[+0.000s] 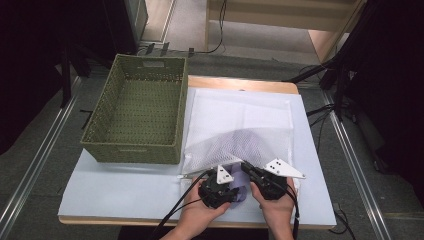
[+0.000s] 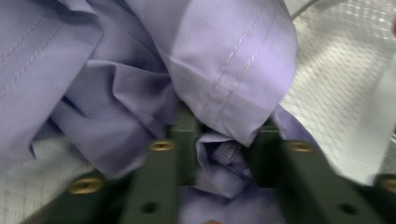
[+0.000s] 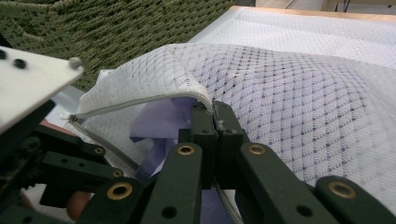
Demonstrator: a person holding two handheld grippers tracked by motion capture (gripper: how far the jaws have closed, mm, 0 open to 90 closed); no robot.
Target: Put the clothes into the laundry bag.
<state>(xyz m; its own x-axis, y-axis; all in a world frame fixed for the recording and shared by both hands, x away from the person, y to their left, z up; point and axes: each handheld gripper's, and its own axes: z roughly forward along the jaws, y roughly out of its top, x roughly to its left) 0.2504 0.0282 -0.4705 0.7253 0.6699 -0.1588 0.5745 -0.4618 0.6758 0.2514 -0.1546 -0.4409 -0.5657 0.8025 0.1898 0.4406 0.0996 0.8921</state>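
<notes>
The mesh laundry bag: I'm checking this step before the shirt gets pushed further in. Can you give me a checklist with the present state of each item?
1. Right hand-held gripper shut on the mesh laundry bag's zipper edge: ok.
2. Bag mouth lifted open: ok.
3. Left hand-held gripper holds a fold of the purple shirt: ok.
4. Shirt fully inside the bag: not ok, part lies at the mouth.
5. Zipper free of shirt cloth: cannot tell.
6. Green woven basket stands beside the bag, apart from it: ok.
</notes>
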